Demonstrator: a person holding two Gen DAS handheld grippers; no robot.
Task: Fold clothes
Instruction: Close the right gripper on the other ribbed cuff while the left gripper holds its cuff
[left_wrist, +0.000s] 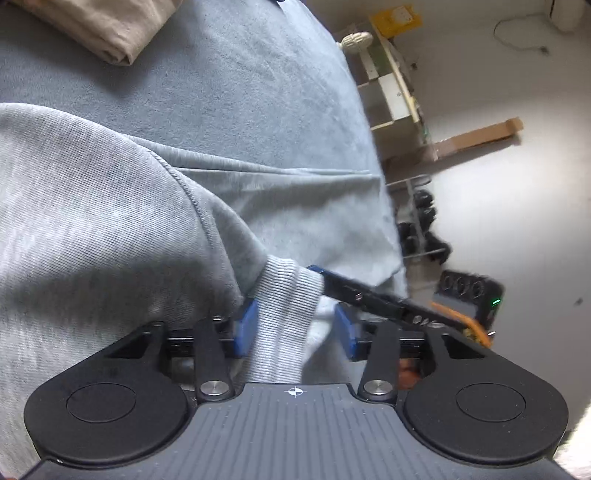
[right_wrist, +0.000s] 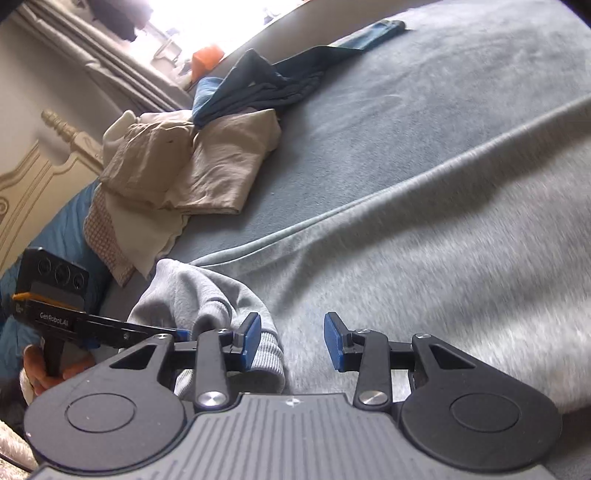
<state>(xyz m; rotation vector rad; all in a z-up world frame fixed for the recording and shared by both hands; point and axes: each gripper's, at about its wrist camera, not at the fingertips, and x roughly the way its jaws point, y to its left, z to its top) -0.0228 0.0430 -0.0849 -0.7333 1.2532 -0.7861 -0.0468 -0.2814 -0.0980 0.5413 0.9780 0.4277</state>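
A light grey sweatshirt (left_wrist: 92, 221) lies spread on the blue-grey bed cover (left_wrist: 240, 74). Its ribbed cuff (left_wrist: 284, 317) hangs between the blue pads of my left gripper (left_wrist: 295, 328), whose jaws stand apart around it. The other gripper's finger (left_wrist: 369, 295) reaches in from the right, at the cuff. In the right wrist view the sweatshirt (right_wrist: 424, 240) fills the right side, and the sleeve with its cuff (right_wrist: 266, 354) bunches by the left pad. My right gripper (right_wrist: 291, 341) is open over the cloth. The left gripper (right_wrist: 74, 325) shows at the left, in a hand.
Folded beige clothes (right_wrist: 192, 166) and dark blue garments (right_wrist: 266, 85) lie further up the bed. A cream headboard (right_wrist: 37, 173) stands at the left. Beyond the bed edge are a white shelf (left_wrist: 391, 96), dumbbells (left_wrist: 421, 225) and a cardboard strip (left_wrist: 480, 136) on the floor.
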